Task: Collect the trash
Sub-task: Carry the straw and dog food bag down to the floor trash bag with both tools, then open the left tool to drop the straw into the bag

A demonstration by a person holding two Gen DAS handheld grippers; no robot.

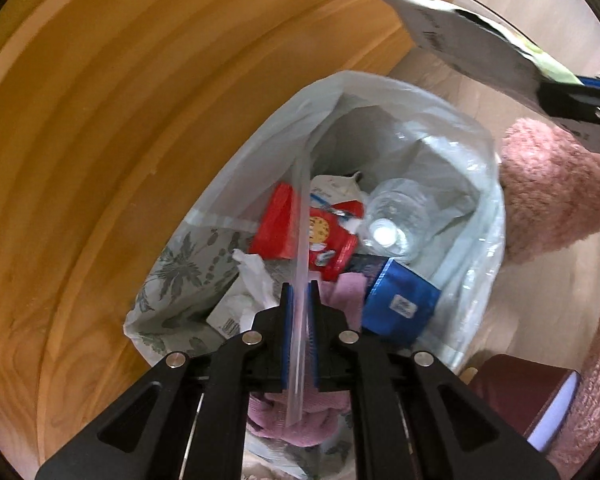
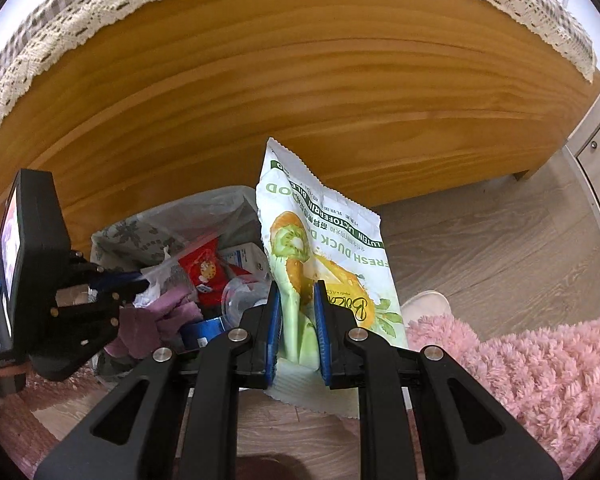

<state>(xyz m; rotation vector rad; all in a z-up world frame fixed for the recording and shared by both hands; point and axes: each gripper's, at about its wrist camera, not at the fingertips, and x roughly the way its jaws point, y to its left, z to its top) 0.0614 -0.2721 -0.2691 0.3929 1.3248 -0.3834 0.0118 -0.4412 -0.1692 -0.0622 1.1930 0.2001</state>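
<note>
L gripper (image 1: 299, 292) clamped on clear plastic strip (image 1: 302, 216) | R gripper (image 2: 297, 292) clamped on food pouch (image 2: 320, 240) | pouch light, floppy, slick: you keep hold nr bottom seam | drop over trash bag (image 1: 476, 184)

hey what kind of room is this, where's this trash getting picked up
Probably a bedroom or living space in a home. A wooden furniture panel with a lace-edged checked cloth stands on wood-look flooring, beside a fluffy pink rug. A lined trash bin of household packaging sits against the panel.
</note>
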